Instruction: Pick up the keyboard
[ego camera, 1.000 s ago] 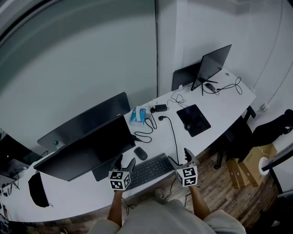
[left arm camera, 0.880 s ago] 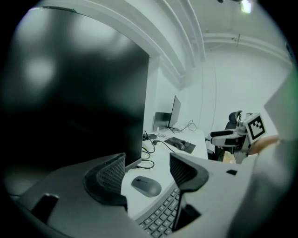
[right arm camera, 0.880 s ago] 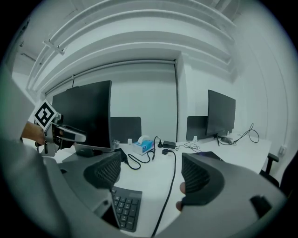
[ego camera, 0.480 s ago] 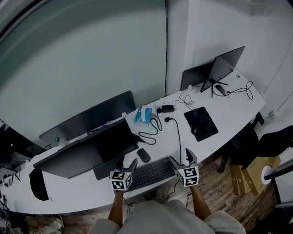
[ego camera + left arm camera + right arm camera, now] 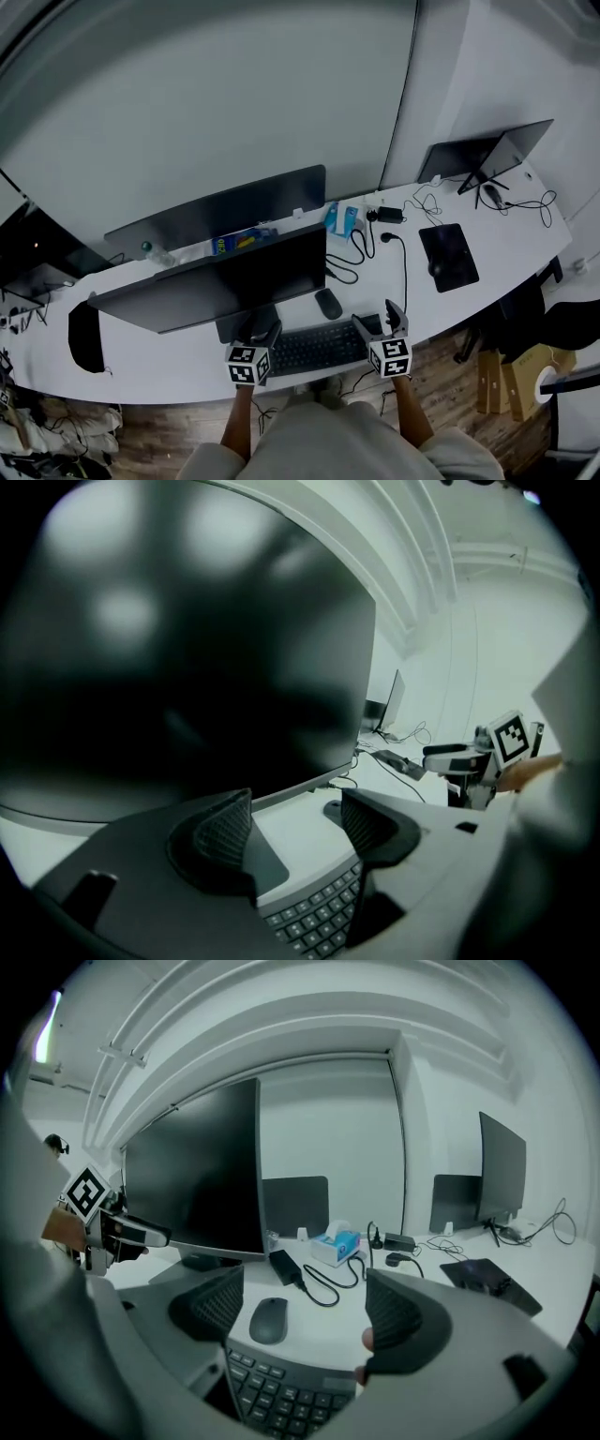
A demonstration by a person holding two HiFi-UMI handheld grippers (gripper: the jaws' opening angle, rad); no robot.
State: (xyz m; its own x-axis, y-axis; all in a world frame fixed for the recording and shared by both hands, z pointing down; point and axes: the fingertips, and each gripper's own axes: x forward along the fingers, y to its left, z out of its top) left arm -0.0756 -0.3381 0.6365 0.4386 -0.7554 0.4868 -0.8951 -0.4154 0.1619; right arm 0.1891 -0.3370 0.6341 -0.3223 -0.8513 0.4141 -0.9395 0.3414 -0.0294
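Note:
A dark keyboard (image 5: 316, 347) lies at the white desk's front edge, below the big monitor (image 5: 220, 281). My left gripper (image 5: 263, 334) stands open over the keyboard's left end, and keys (image 5: 314, 913) show under its jaws in the left gripper view. At the keyboard's right end my right gripper (image 5: 381, 322) is open too. The keyboard's corner (image 5: 279, 1393) lies under the right gripper (image 5: 305, 1309), with the left gripper (image 5: 292, 829) opposite. Nothing is gripped by either.
A dark mouse (image 5: 328, 303) (image 5: 267, 1319) sits just behind the keyboard. Further back are black cables (image 5: 349, 262), a blue tissue box (image 5: 344, 218) and a power brick (image 5: 284, 1267). A black mouse pad (image 5: 449, 256) and a second monitor (image 5: 492, 155) are to the right. The desk (image 5: 169, 375) curves.
The head view has swung left, so the desk has slid right in the picture. Both grippers stay open at the keyboard's two ends.

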